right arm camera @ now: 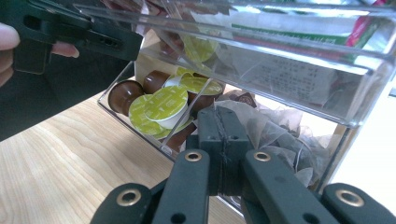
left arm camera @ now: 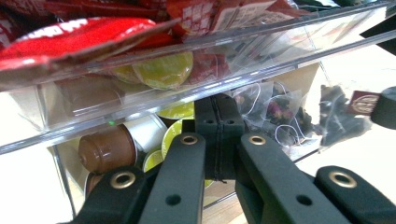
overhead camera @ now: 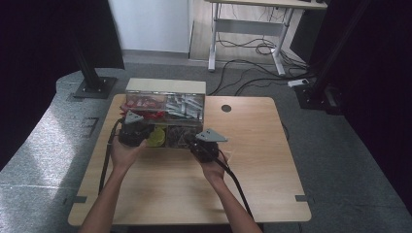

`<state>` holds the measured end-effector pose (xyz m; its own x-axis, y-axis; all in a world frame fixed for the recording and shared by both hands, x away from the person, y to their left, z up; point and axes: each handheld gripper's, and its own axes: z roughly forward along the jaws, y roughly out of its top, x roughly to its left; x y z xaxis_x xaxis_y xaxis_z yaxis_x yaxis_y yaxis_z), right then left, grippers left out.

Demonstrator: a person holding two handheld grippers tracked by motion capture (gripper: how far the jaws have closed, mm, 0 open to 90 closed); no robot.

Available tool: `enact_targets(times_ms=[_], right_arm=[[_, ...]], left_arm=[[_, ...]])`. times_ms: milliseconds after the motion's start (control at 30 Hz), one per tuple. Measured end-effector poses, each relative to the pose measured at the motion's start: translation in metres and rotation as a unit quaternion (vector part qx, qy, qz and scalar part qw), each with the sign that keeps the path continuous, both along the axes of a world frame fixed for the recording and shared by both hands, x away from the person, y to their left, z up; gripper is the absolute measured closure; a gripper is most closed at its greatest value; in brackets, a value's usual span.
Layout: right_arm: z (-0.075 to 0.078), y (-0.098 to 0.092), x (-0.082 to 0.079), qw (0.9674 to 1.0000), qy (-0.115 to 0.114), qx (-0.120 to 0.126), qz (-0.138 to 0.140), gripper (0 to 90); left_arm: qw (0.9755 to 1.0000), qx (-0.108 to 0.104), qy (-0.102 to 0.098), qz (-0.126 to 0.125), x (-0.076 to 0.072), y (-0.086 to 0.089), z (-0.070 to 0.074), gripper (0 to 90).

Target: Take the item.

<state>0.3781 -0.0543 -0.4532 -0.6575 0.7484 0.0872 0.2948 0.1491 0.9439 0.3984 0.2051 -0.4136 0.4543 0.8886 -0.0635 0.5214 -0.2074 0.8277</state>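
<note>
A clear two-tier organiser stands at the back of the wooden table. Its upper tier holds red packets and pale sachets. Below lie coffee capsules, some green-lidded and some brown, beside mesh tea bags. My left gripper is shut and empty, its tips at the capsule compartment's front. My right gripper is also shut with nothing in it, its tips at the edge of the tea bag compartment. A maroon tea tag hangs next to the right gripper.
The table has a round cable hole right of the organiser and bare wood toward the front and right. Black stand bases sit on the floor behind, along with a desk frame and loose cables.
</note>
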Motion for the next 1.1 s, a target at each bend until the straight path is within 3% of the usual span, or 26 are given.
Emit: enact_targets(times_ms=[500, 1100], right_arm=[[0.01, -0.016, -0.007, 0.9999, -0.01, 0.008, -0.004, 89.1], [0.01, -0.029, -0.01, 0.9998, -0.012, 0.011, -0.012, 89.1]], left_arm=[[1.0, 0.001, -0.001, 0.001, 0.0, -0.001, 0.0, 90.0], [1.0, 0.001, -0.001, 0.0, 0.0, -0.002, 0.0, 90.0]])
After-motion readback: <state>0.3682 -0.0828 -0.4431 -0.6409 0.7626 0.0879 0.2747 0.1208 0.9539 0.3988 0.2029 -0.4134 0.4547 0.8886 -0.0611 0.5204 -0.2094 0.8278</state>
